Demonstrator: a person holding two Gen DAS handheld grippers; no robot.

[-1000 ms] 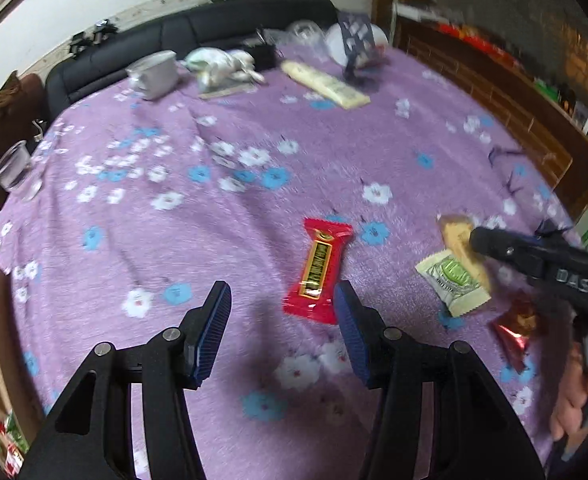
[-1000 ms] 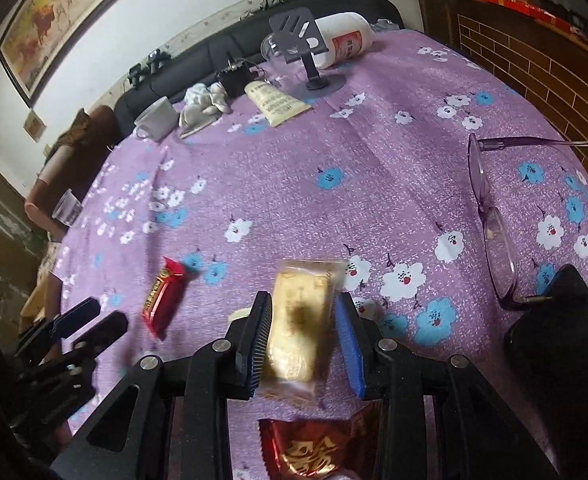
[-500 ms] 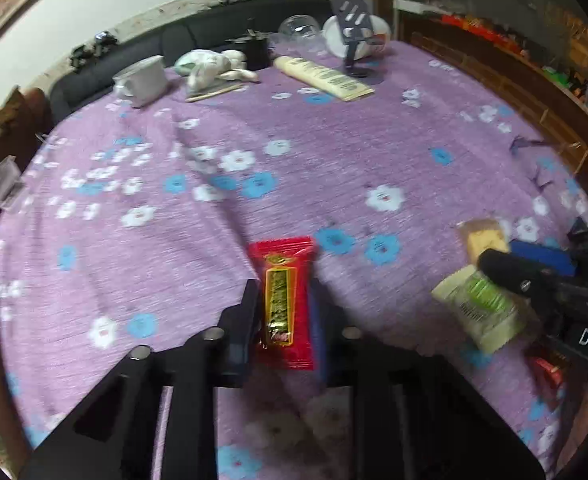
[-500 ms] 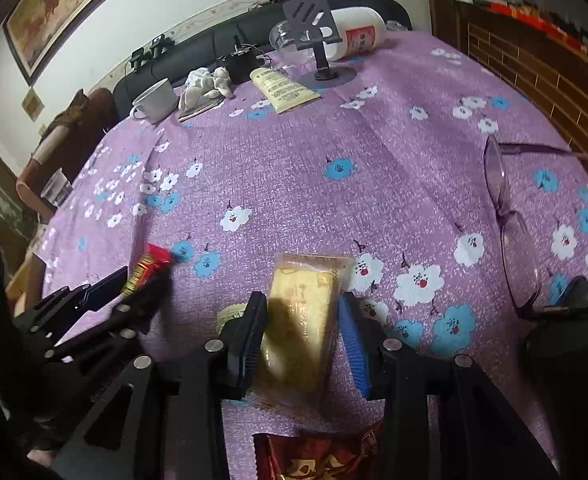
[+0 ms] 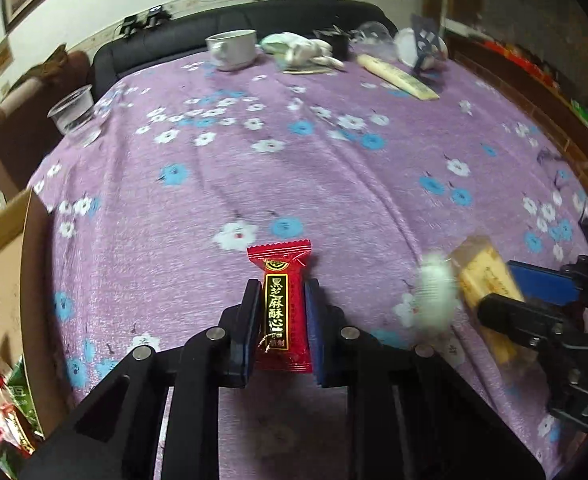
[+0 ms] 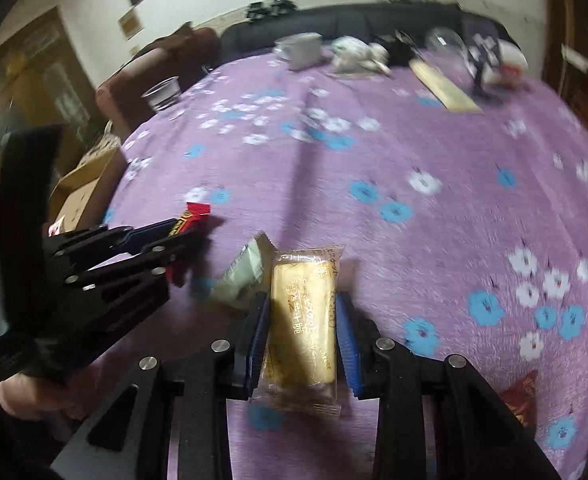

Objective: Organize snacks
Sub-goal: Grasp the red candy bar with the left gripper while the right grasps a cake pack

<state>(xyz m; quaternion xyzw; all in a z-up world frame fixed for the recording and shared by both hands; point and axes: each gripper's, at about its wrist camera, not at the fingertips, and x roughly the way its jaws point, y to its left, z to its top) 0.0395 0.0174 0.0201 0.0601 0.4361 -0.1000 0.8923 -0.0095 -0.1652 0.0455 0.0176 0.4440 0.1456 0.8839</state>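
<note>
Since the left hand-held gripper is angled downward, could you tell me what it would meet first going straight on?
Probably the purple tablecloth, just beyond the red snack clamped in the left hand-held gripper; depth is uncertain.

Dim indoor light, fisheye-bent edges, right view motion-blurred.

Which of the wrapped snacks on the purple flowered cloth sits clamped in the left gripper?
The red packet with gold lettering, pinched by the left gripper. The yellow clear-wrapped biscuit is in the right gripper; the pale green packet is ungripped.

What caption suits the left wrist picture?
Left gripper shut on a red snack bar above the purple flowered tablecloth.
</note>
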